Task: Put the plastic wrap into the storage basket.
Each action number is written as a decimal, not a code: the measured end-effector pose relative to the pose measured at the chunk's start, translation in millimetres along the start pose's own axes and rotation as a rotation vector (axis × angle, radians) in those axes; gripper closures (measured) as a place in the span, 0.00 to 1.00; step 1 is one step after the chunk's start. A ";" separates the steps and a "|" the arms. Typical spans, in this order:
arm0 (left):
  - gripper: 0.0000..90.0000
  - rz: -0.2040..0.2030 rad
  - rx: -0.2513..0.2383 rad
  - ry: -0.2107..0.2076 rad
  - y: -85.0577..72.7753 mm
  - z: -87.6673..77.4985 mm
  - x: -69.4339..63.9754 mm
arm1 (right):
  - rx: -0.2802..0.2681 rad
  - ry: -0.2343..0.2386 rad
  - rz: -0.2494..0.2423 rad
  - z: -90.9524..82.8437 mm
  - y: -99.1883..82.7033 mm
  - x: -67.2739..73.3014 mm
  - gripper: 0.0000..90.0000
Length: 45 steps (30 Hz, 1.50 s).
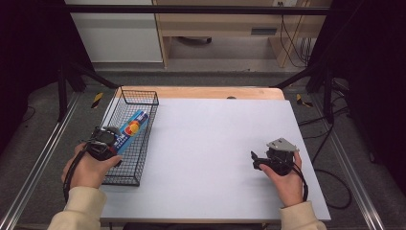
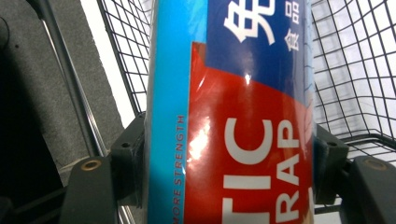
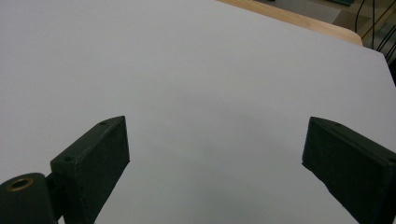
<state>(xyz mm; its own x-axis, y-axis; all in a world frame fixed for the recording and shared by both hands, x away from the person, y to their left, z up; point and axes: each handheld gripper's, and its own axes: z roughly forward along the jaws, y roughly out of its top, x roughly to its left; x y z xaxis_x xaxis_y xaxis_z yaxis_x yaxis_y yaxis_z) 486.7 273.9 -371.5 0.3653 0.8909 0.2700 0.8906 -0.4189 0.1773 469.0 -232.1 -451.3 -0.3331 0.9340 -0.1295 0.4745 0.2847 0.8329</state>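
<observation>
A long blue and red box of plastic wrap (image 1: 132, 127) lies lengthwise over the black wire basket (image 1: 139, 92) at the table's left side. My left gripper (image 1: 116, 139) is shut on the near end of the box. In the left gripper view the box (image 2: 243, 93) sits between both black pads (image 2: 133, 154), with the basket's mesh (image 2: 355, 70) behind it. I cannot tell whether the box rests on the basket floor or hangs above it. My right gripper (image 1: 254, 160) rests low on the grey mat at the right, open. Its jaws (image 3: 215, 144) stand wide apart over the bare mat (image 3: 187, 70) with nothing between them.
A grey mat (image 1: 210, 143) covers most of the wooden table (image 1: 201, 92). Metal rails run along the floor on both sides. Cables trail on the floor at the right, and cabinets stand beyond the table's far edge.
</observation>
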 end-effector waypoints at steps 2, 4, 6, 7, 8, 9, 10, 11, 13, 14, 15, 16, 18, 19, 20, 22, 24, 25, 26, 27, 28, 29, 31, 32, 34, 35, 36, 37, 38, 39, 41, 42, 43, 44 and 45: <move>0.35 0.001 0.007 -0.001 0.6 1.3 -0.1 | 0.002 0.001 0.004 -0.1 0.0 0.4 0.09; 0.35 0.001 0.015 -0.005 1.3 2.9 -0.4 | 0.001 0.001 0.004 0.0 0.0 0.3 0.09; 0.35 -0.004 0.022 -0.008 1.9 4.8 -1.6 | 0.003 0.002 0.004 0.0 0.0 0.4 0.09; 0.35 0.008 0.036 -0.009 2.6 4.8 -1.1 | 0.002 0.002 0.004 0.0 0.0 0.4 0.09; 0.35 0.007 0.039 -0.007 2.7 5.6 -1.7 | 0.001 0.003 0.001 0.0 0.1 0.2 0.09; 0.35 0.007 0.045 -0.006 3.2 6.0 -1.8 | 0.002 0.004 0.001 0.1 0.0 0.1 0.09; 0.35 0.014 0.051 -0.002 3.6 6.2 -2.1 | 0.003 0.005 0.003 0.1 -0.1 0.4 0.09; 0.35 0.015 0.056 -0.003 4.1 6.2 -2.2 | 0.003 0.006 0.000 0.2 -0.1 0.3 0.09; 0.35 0.016 0.054 0.004 4.7 6.6 -3.1 | 0.002 0.007 -0.005 0.4 -0.2 0.1 0.09; 0.35 0.018 0.062 -0.002 5.4 5.8 -3.2 | 0.004 0.006 0.001 0.1 -0.2 0.4 0.09; 0.35 0.018 0.066 -0.003 5.8 5.4 -3.5 | 0.003 0.007 0.001 0.1 -0.2 0.3 0.09; 0.35 0.018 0.066 -0.003 5.8 5.4 -3.5 | 0.002 0.008 -0.003 0.3 -0.2 0.2 0.09; 0.35 0.014 0.063 -0.001 6.5 5.4 -4.0 | 0.001 0.009 -0.007 0.6 -0.1 0.3 0.09; 0.35 0.014 0.061 0.001 6.6 5.4 -4.1 | 0.003 0.009 -0.007 0.6 -0.1 0.4 0.09; 0.35 0.014 0.061 0.001 6.6 5.4 -4.1 | 0.003 0.009 -0.007 0.6 -0.1 0.4 0.09; 0.35 0.020 0.068 0.011 7.6 5.5 -5.9 | 0.002 0.010 -0.007 0.6 0.0 0.5 0.09; 0.35 0.021 0.068 0.011 7.9 6.2 -6.4 | 0.003 0.010 -0.007 0.7 -0.1 0.5 0.09; 0.35 0.022 0.075 0.009 8.4 6.7 -6.4 | 0.002 0.012 -0.009 0.8 -0.1 0.6 0.09; 0.35 0.028 0.079 0.019 9.2 7.7 -7.5 | 0.002 0.012 -0.010 0.6 -0.1 0.6 0.09; 0.35 0.030 0.083 0.021 9.8 7.7 -8.1 | 0.000 0.012 -0.009 0.6 -0.1 0.6 0.09; 0.35 0.027 0.083 0.021 10.1 7.9 -8.7 | 0.000 0.011 -0.008 0.5 -0.1 0.5 0.09; 0.35 0.026 0.084 0.020 10.5 8.0 -8.8 | 0.000 0.012 -0.008 0.5 -0.1 0.5 0.09; 0.35 0.032 0.086 0.021 11.0 7.8 -8.6 | 0.005 0.014 -0.009 0.9 -0.2 0.7 0.09; 0.35 0.032 0.084 0.022 11.0 7.9 -8.6 | 0.006 0.015 -0.011 1.0 -0.3 0.7 0.09; 0.35 0.032 0.085 0.019 11.1 7.7 -8.4 | 0.005 0.014 -0.012 0.8 -0.2 0.9 0.09; 0.35 0.033 0.084 0.020 11.1 7.8 -8.5 | 0.004 0.015 -0.007 0.7 0.0 1.2 0.09; 0.35 0.032 0.082 0.020 11.0 7.9 -8.5 | 0.005 0.015 -0.008 0.8 0.0 1.1 0.09; 0.35 0.033 0.083 0.020 11.1 7.9 -8.6 | 0.005 0.014 -0.012 1.0 -0.2 0.9 0.09; 0.35 0.035 0.082 0.022 11.1 7.8 -8.8 | 0.006 0.015 -0.012 1.0 -0.2 1.0 0.09; 0.35 0.037 0.086 0.020 11.3 7.5 -8.7 | 0.006 0.016 -0.012 1.1 -0.3 1.1 0.09; 0.35 0.034 0.082 0.020 11.1 7.7 -9.1 | 0.005 0.016 -0.012 1.1 -0.1 1.3 0.09; 0.35 0.036 0.081 0.021 11.0 7.7 -9.1 | 0.005 0.016 -0.013 1.1 -0.1 1.4 0.09; 0.35 0.049 0.080 0.028 11.1 7.4 -8.3 | 0.006 0.017 -0.012 1.1 -0.2 1.4 0.09; 0.35 0.049 0.080 0.028 11.1 7.4 -8.3 | 0.006 0.017 -0.012 1.1 -0.2 1.4 0.09; 0.35 0.049 0.074 0.032 10.8 7.5 -8.5 | 0.006 0.018 -0.012 1.1 -0.2 1.5 0.09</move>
<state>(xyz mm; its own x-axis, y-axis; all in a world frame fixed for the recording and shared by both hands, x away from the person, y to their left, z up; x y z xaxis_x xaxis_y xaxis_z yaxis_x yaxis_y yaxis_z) 495.3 263.1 -379.0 0.4009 0.8631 0.3071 0.8900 -0.4464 0.0927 469.3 -230.5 -452.2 -0.3529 0.9266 -0.1297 0.4757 0.2970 0.8280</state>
